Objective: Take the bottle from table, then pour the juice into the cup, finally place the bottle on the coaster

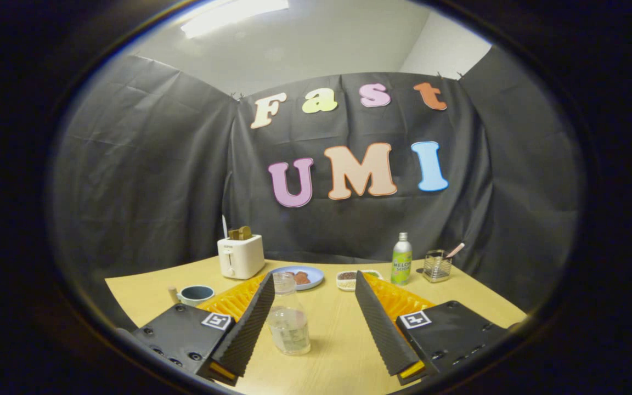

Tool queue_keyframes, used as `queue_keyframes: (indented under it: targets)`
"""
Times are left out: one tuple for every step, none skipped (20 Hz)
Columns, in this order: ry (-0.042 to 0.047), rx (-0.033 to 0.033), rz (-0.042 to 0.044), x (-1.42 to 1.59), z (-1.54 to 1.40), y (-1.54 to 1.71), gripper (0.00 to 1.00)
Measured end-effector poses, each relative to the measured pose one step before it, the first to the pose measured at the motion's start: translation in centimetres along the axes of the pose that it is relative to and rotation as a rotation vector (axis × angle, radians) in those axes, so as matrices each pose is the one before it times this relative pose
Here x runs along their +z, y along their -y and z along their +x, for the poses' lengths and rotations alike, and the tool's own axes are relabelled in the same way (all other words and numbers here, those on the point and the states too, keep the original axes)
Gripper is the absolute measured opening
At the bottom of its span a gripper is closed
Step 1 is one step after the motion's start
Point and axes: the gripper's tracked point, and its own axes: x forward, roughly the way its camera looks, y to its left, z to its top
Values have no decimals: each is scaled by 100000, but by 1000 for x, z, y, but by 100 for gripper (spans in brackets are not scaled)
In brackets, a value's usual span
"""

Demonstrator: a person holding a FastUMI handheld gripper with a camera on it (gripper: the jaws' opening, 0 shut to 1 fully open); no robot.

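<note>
Clear bottle (288, 318) upright on the table, uncapped, roughly a quarter full of pale liquid, between the open fingers and nearer the left one. Cup (196, 294) upright, dark rim, well left of bottle.

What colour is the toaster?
White: the boxy white toaster stands beyond the open tongs, gripper view.

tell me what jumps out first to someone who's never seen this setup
First, the open tongs, their two ribbed black fingers spread wide on either side of a clear bottle standing upright on the wooden table, nearer one finger than the other. Beyond them, a white toaster with toast in it stands at the back, a blue plate beside it, and a green soda bottle near a glass holder.
</note>
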Motion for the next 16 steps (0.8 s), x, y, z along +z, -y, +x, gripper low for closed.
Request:
queue_keyframes:
  targets:
    - [-490, 961, -523, -240, 236, -405, 95]
    - [-516, 1005, -605, -358, 194, -416, 95]
    - [-615, 813, -566, -301, 195, -382, 95]
    - [-796, 737, -438, -420, 262, -361, 95]
    - [-951, 743, -232, -384, 192, -346, 95]
    - [-890, 792, -60, -421, 253, -297, 95]
    - [-996, 781, -6, -369, 221, -363, 95]
    - [-791, 416, 89, -342, 199, -112, 95]
    - [-960, 444, 147, -385, 220, -94, 95]
    - [-1023, 414, 160, -432, 123, -150, 95]
    - [-841, 371, 188, -297, 197, -172, 95]
    - [-815, 363, 236, -322, 285, -94, 95]
    - [-865, 380, 128, -287, 185, -146, 95]
    - [-956, 177, 19, -408, 230, -9, 95]
    - [-950, 30, -59, -392, 249, 7, 95]
    - [-999, 53, 22, -430, 171, -114, 95]
